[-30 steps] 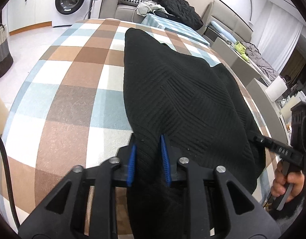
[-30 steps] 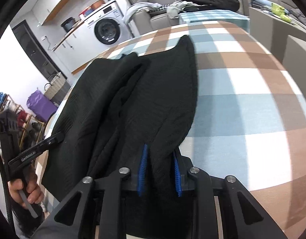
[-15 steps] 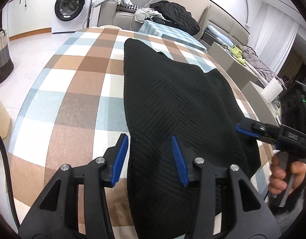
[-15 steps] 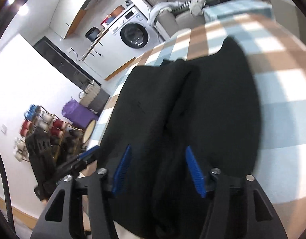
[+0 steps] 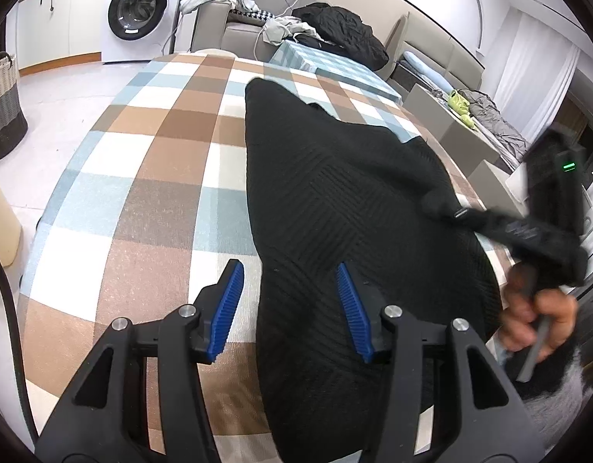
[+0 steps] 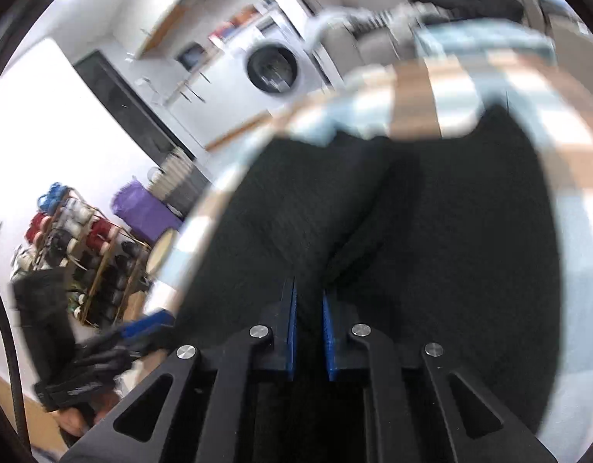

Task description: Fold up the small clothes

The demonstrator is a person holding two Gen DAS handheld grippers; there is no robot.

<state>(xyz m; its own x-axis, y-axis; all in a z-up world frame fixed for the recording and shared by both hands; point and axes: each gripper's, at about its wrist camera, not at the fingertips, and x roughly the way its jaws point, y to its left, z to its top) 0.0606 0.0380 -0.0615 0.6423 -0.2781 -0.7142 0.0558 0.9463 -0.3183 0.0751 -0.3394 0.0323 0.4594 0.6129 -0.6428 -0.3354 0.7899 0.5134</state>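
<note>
this is a lived-in home, an open room that joins laundry corner and lounge. far ahead and to the left of the left gripper a white front-loading washing machine stands under a counter, with a woven laundry basket on the tiled floor at the far left. straight ahead, beyond the checked tablecloth, a beige sofa carries heaped clothes. off to the left of the right gripper a shoe rack stands against the wall.
</note>
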